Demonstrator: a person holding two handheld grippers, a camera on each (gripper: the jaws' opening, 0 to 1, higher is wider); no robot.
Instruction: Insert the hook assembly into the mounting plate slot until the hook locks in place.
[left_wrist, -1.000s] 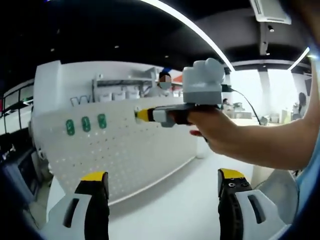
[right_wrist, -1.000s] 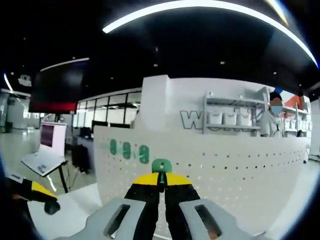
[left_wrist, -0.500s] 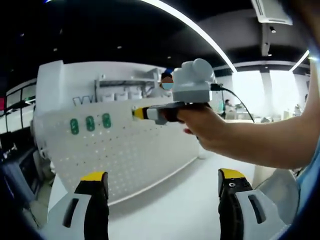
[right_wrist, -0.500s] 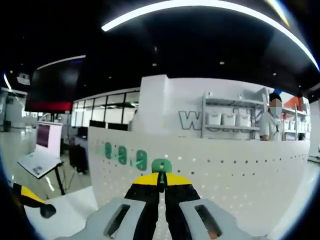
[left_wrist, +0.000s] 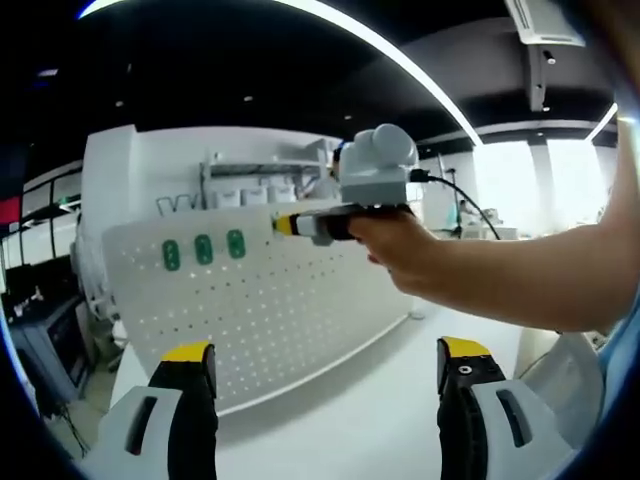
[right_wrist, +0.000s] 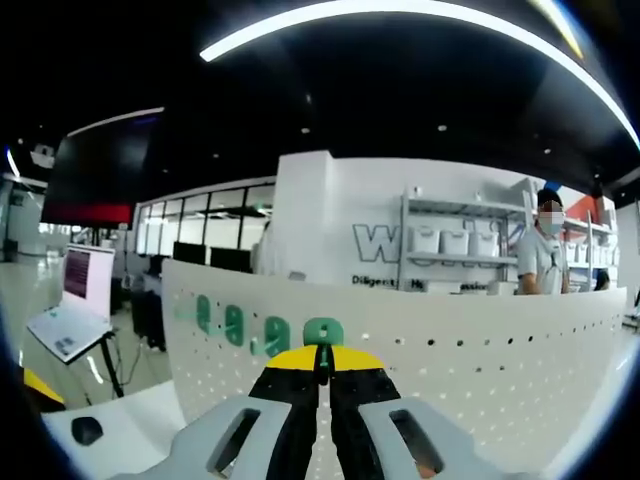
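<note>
The fingers of the right gripper (right_wrist: 321, 362) are clamped on a green hook (right_wrist: 322, 334) held at the white pegboard (right_wrist: 480, 360) beside three mounted hooks (left_wrist: 203, 250) — insertion is judged unfinished — while the left gripper (left_wrist: 325, 365) is kept apart, unused.

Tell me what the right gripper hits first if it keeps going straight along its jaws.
Most likely the white pegboard, near the row of green hooks. The right gripper holds a green hook whose tip would probably touch first, though depth is unclear.

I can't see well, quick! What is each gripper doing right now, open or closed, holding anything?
Left gripper: open, holding nothing.
Right gripper: closed on a green hook, right at the white pegboard.
</note>
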